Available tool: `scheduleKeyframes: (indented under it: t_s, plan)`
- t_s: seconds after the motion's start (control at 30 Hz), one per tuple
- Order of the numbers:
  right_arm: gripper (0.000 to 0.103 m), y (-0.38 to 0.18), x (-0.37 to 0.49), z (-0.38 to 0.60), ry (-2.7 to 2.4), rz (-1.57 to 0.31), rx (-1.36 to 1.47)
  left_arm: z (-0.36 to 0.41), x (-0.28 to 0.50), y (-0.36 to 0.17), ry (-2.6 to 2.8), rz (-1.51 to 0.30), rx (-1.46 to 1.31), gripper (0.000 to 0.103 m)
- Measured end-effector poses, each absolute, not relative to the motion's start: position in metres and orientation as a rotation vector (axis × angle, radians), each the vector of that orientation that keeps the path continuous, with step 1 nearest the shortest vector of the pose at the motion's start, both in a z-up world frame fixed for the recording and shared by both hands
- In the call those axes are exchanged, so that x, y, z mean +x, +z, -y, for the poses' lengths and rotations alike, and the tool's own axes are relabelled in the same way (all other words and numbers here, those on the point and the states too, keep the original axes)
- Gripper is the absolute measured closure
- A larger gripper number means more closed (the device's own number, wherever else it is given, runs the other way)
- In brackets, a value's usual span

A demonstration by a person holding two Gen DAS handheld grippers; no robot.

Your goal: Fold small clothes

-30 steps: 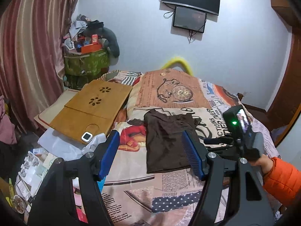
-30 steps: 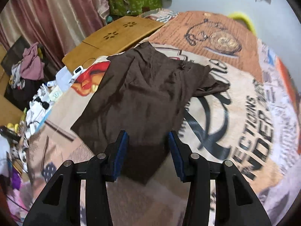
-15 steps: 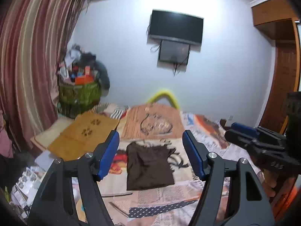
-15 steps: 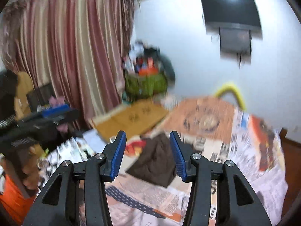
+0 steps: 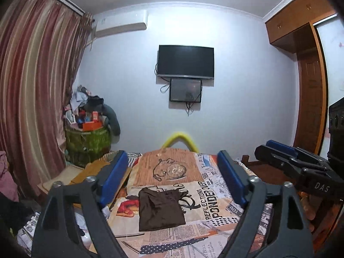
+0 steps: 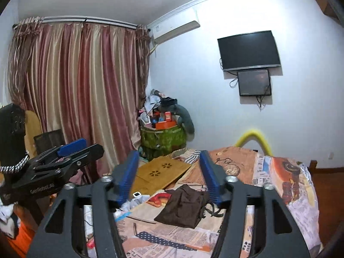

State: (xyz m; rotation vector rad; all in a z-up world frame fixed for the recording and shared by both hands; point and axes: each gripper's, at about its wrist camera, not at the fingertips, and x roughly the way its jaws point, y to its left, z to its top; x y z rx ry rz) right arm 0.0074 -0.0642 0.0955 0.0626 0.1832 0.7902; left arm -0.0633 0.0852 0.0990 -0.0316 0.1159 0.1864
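A dark brown garment [image 5: 160, 208] [image 6: 182, 206] lies folded into a rough rectangle on the printed bedspread [image 5: 217, 195] [image 6: 286, 185], untouched. My left gripper [image 5: 172, 179] is raised well back from it and points about level. Its blue-padded jaws are opening, with only air between them. My right gripper [image 6: 169, 179] is held at a similar height, its jaws also opening and empty. Each gripper shows in the other's view: the right gripper [image 5: 277, 150] at the right edge, the left gripper [image 6: 79, 148] at the left edge.
A wooden lap table [image 6: 163, 172] [image 5: 92, 172] lies on the bed's left side, with a small white gadget [image 6: 136, 194] beside it. A heaped green basket [image 5: 88, 142] stands in the corner by the striped curtain [image 6: 81, 90]. A wardrobe [image 5: 309, 99] is at right. Clutter lies beside the bed.
Both grippers have lifted up and away from the brown garment and tipped from looking down to near level. Their jaws stand wider. The garment stays flat on the bed.
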Motion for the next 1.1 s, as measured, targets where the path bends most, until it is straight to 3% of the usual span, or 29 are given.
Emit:
scheduleKeyframes:
  t_s: [0.07, 0.2, 0.23, 1.1]
  plan:
    - [0.028, 0.095, 0.005, 0.064, 0.760, -0.173, 0.052, -0.085, -0.066, 0.099, 0.185, -0.111, -0.040, 0.005]
    - [0.006, 0.095, -0.001, 0.066, 0.728, -0.152, 0.049, -0.088, -0.068, 0.099, 0.191, -0.114, -0.057, 0.002]
    - [0.005, 0.096, 0.000, 0.066, 0.728, -0.151, 0.053, -0.090, -0.068, 0.098, 0.193, -0.115, -0.059, 0.002]
    - [0.004, 0.088, -0.007, 0.071, 0.715, -0.169, 0.047, -0.096, -0.067, 0.090, 0.194, -0.140, -0.081, 0.000]
